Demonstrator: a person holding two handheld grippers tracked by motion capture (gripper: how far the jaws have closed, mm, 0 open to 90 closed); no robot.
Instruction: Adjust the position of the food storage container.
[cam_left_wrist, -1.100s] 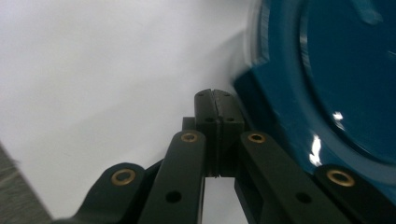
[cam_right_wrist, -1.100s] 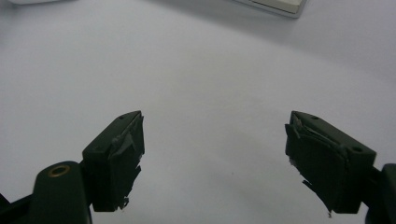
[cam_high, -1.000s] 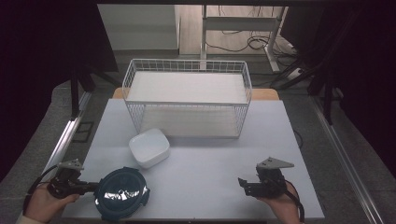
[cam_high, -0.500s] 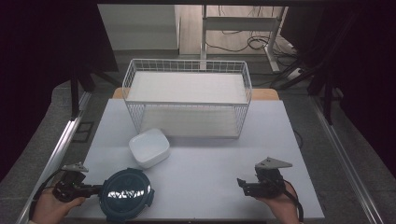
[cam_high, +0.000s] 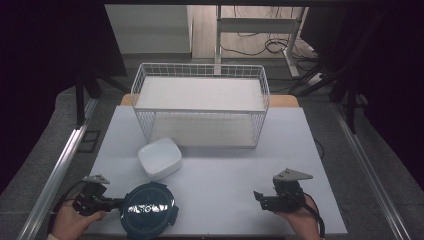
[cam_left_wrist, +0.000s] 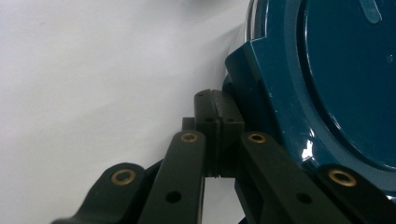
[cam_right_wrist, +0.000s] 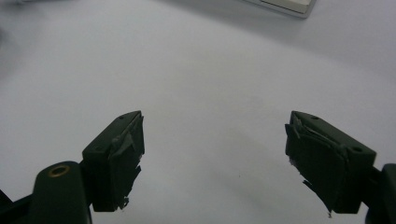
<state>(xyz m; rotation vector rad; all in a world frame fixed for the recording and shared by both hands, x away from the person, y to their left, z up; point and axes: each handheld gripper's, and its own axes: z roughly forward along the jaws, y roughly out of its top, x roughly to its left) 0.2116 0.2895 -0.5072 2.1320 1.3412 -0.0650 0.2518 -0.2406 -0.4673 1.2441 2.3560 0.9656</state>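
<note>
Dark teal round lid (cam_high: 148, 210) lies flat at the near left corner of the white table (cam_high: 225, 170), close to the front edge, its glossy top catching the light. A squared tab sticks out from its rim on your left side. Your left gripper (cam_high: 111, 203) comes in level from the left and meets the lid at that rim; in the left gripper view its two black jaws are pressed together with no gap between the pads, the tips (cam_left_wrist: 215, 112) right against the teal tab (cam_left_wrist: 254, 70). Whether a thin edge of the lid is pinched between the pads, the pictures do not settle; the jaws read as closed. Your left hand (cam_high: 70, 222) sits at the table's corner with the cable looping out behind it. Just beyond the lid, toward the middle, a white square bowl (cam_high: 159, 158) rests on the table, near the lid but apart from it. Behind that stands a white wire basket (cam_high: 200, 107), taking up the far middle of the table. Your right gripper (cam_high: 259, 198) is well apart at the near right, held in your right hand (cam_high: 300, 220), pointing left, low over bare table. In the right gripper view its jaws stand wide apart, worn pads (cam_right_wrist: 122, 154) facing each other, nothing between them.
</note>
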